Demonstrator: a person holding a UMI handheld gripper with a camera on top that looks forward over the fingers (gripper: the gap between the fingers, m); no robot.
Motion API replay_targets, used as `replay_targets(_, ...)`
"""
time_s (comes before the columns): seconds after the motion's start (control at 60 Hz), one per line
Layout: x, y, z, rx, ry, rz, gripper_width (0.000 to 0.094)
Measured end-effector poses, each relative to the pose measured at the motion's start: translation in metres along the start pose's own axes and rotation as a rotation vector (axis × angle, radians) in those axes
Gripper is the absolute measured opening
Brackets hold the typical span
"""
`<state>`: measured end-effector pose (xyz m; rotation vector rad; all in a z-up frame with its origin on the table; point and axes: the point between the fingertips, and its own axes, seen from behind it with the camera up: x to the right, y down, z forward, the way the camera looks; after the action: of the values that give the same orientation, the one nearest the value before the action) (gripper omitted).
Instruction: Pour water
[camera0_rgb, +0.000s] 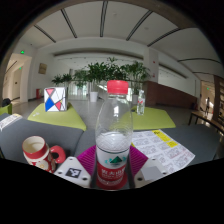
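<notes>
**Bottle in the tongs, grey tabletop, bright hall**

Your tongs sit low over the tabletop, both fingers closed against the base of a clear water bottle. The magenta pads show at either side of its red-and-white label. Bottle upright, red cap on.

Just to your left of the fingers: a roll of red-and-white tape on the grey surface. To your right, beside the bottle: a printed sheet with coloured boxes, lying flat.

Beyond the bottle: yellow-green mats on the tabletop, a small stand-up card with red and blue shapes, a row of leafy plants. A second small bottle stands near the plants.

Room: paneled ceiling, pale walls, doorway light at far left.
</notes>
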<state>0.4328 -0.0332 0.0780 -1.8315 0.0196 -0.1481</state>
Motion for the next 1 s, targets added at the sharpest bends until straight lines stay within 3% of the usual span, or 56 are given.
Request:
replay_targets(0.083,0.004,0.005,-0.005,-0.060,0.015,-0.012,0.0574)
replay_targets(0.167,0.002,0.010,-0.016,-0.126,0.014,-0.010,0.0877)
replay_targets(0.217,0.005,0.010,-0.029,-0.153,0.033,-0.019,0.0836)
replay_targets(0.583,-0.023,-0.030,-0.231,-0.209,0.027,0.001,0.0849)
replay_targets(1.0,-0.043,-0.092,-0.441,-0.165,0.002,0.079,0.0850)
